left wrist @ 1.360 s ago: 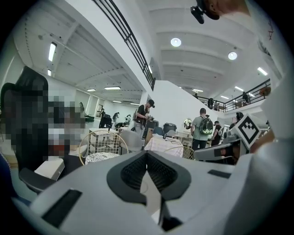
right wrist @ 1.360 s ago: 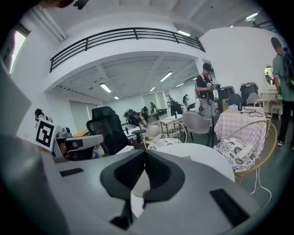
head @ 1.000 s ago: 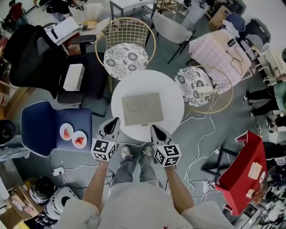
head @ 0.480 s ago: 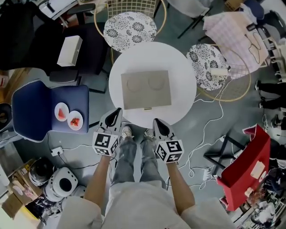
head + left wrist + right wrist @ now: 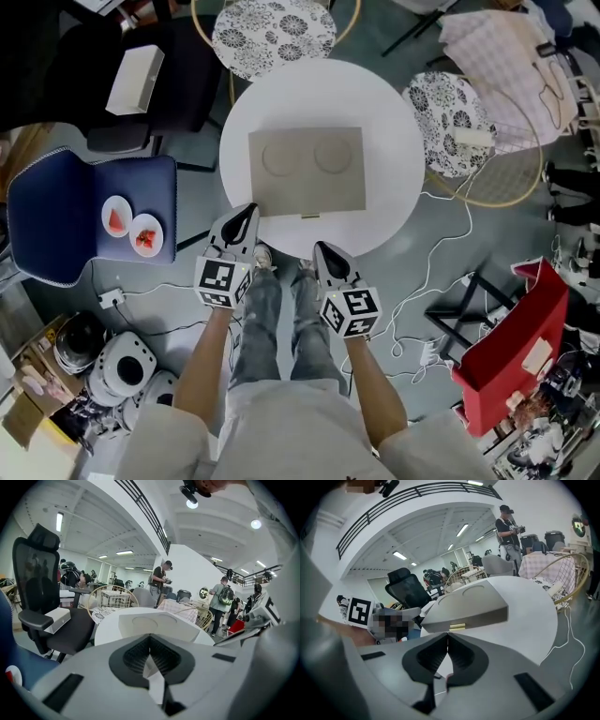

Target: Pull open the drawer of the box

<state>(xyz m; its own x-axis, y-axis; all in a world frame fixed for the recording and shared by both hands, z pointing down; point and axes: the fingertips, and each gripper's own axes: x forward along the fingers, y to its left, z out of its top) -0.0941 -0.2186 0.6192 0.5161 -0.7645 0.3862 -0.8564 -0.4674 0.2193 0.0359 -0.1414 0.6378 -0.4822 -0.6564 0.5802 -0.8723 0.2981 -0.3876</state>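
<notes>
A flat beige box (image 5: 307, 171) with two round marks on its lid lies on the round white table (image 5: 384, 202). A small gold handle (image 5: 310, 215) sits on its near side, the drawer front. My left gripper (image 5: 246, 214) hovers at the table's near edge, left of the handle, its jaws shut and empty. My right gripper (image 5: 323, 248) is just off the near edge, also shut and empty. The right gripper view shows the box (image 5: 468, 604) and its handle (image 5: 457, 626) straight beyond the closed tips (image 5: 448, 634). In the left gripper view the box (image 5: 154, 623) lies ahead of the tips (image 5: 150, 635).
Two patterned wire stools (image 5: 272, 33) (image 5: 450, 108) stand behind the table. A blue chair (image 5: 56, 216) with two plates is at the left, and a black chair bearing a white box (image 5: 136, 80) behind it. Cables (image 5: 441, 272) and a red bag (image 5: 511, 347) lie at the right. People stand far off.
Both grippers have sunk, staying near the table's near edge with jaws closed. The head camera has come closer, so the table and box look larger.
</notes>
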